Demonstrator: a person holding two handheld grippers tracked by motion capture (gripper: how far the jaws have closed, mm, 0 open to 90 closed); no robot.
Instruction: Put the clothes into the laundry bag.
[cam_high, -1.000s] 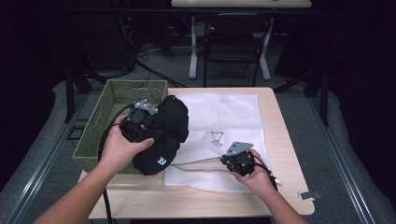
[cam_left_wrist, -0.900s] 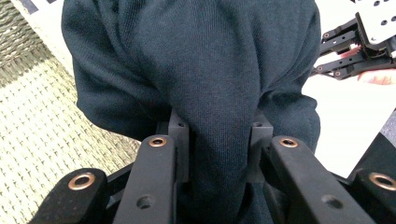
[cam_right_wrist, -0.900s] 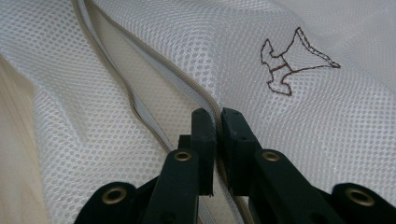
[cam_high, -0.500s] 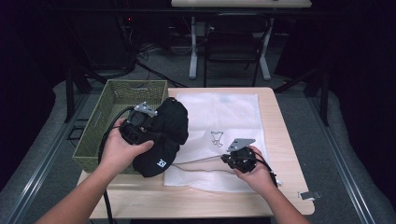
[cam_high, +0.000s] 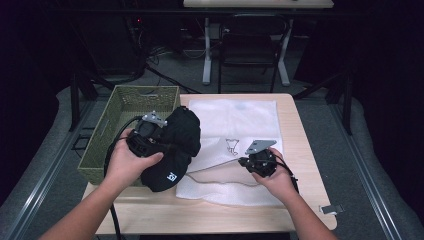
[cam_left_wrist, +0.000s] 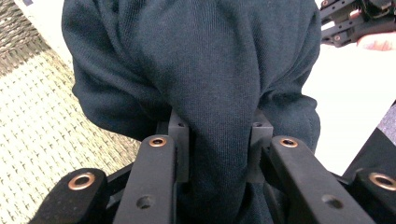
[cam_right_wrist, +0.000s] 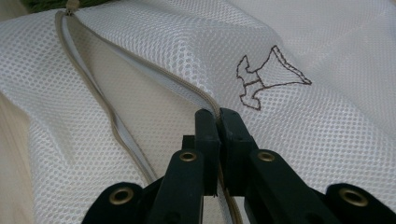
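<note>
Right hand-held gripper (cam_right_wrist: 218, 122) closed, lifting one mesh bag (cam_right_wrist: 299, 42).

Left gripper (cam_high: 159, 136) gripping black garment (cam_high: 176, 146) beside green basket (cam_high: 131, 104), right gripper (cam_high: 248, 161) on white mesh bag (cam_high: 240, 120), wooden table (cam_high: 295, 140)

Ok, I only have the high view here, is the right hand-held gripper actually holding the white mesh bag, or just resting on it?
Observer: It is holding it. In the right gripper view the right hand-held gripper is shut on the zipper edge of the mesh bag.
Operator: And is the zipper open?
Observer: Yes, its two tan edges part toward the far end, with a gap between them.
Operator: How does the left one hold the black garment?
Observer: In the left gripper view the left hand-held gripper pinches a bunched fold of the black garment between its pads, and the woven basket lies behind it.
</note>
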